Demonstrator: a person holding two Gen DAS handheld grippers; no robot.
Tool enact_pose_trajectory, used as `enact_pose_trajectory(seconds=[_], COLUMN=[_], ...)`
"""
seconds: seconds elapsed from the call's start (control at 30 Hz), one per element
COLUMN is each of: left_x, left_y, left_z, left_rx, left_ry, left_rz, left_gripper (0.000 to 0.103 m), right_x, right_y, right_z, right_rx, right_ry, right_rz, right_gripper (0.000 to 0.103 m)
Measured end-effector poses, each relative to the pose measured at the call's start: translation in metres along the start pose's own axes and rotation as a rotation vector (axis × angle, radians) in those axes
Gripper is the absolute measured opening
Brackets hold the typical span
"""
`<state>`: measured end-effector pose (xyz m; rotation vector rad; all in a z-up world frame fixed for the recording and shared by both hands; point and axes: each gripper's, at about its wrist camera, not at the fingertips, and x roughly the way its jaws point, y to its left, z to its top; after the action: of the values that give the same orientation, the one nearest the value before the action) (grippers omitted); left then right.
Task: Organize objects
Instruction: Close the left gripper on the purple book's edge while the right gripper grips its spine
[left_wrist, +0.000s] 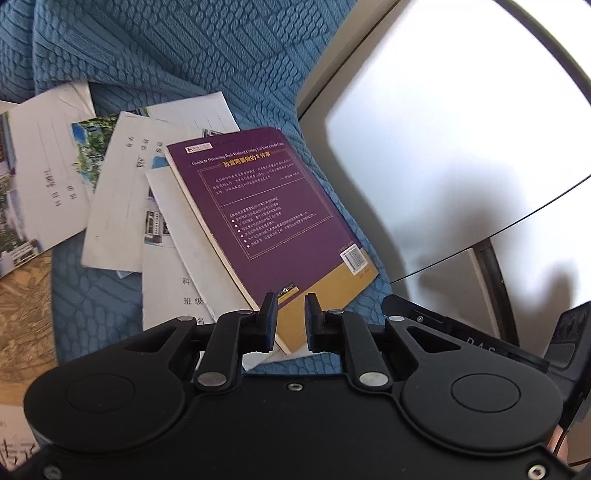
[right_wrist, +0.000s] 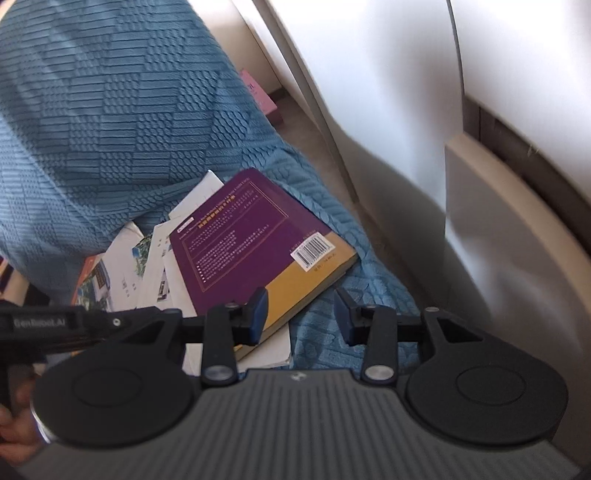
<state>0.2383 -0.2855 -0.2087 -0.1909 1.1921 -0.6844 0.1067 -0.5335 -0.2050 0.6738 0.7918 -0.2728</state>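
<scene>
Left wrist view: my left tool (left_wrist: 290, 320) hovers over purple book's (left_wrist: 266, 206) lower edge, jaws narrowly apart, gripping nothing. Book lies back cover up on scattered papers (left_wrist: 118, 206) atop blue textured cover (left_wrist: 166, 48), beside white furniture (left_wrist: 461, 129). Right wrist view: my right tool (right_wrist: 300, 316) released, jaws wider, empty, above book's (right_wrist: 240, 254) corner.

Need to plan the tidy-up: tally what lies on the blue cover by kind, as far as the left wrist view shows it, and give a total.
Purple book: 1
White printed sheets or cards: at least 5; they overlap, so the exact count is unclear
Tan patterned book or board: 1
Total on the blue cover: at least 7
</scene>
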Motion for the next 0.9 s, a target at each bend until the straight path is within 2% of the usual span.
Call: enact_pose_trajectory(seconds=[0.37,0.47,0.5,0.57,0.73,0.9], left_x=[0.041,0.048,0.051,0.055,0.058,0.059], left_y=[-0.001,0.000,0.001,0.000,0.000,-0.009], left_z=[0.012,0.012,0.011,0.009,0.011,0.010], left_rx=[0.038,0.037,0.036,0.061,0.061,0.103], left_ry=[0.025,0.041,0.049,0.063,0.078,0.082], left_rz=[-0.034,-0.040,-0.034,-0.003,0.010,0.048], left_gripper=[0.011,0.010,0.010,0.001,0.000,0.000], right_x=[0.028,0.034,0.034,0.036,0.040,0.047], right_y=[-0.030,-0.036,-0.036,-0.038,-0.038,-0.042], right_z=[0.006,0.009,0.010,0.011,0.012,0.015], right_rx=[0.166,0.185,0.180,0.183,0.176,0.214], right_ry=[0.068,0.069,0.065,0.064,0.055,0.030], right_rz=[0.104,0.101,0.096,0.102,0.109,0.116], right_gripper=[0.043,0.043,0.043,0.041,0.041,0.040])
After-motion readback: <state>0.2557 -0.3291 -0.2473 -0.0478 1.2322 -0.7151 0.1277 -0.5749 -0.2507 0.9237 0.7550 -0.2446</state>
